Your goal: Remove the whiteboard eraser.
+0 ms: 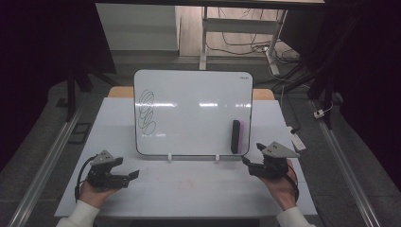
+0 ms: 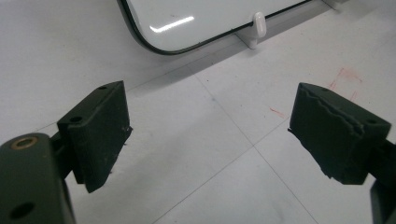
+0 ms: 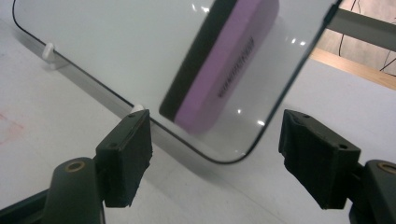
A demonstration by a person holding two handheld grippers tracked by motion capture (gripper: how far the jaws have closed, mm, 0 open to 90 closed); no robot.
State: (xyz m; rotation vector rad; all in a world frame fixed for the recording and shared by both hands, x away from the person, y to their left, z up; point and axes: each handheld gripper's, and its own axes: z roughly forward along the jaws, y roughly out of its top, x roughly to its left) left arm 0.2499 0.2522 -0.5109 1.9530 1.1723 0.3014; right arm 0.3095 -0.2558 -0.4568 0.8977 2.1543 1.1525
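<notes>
Matte white table (image 1: 189,187), glossy round-cornered whiteboard (image 1: 194,111)

The white table (image 1: 189,189) stands on a grey floor (image 1: 42,123); metal rails (image 1: 42,165) run along both sides. Beyond it, a white desk frame (image 1: 236,23) stands over loose black cables (image 1: 246,45) on pale wood flooring; a white power strip (image 1: 298,141) lies at right; black drapes (image 1: 42,38) darken both sides.
</notes>
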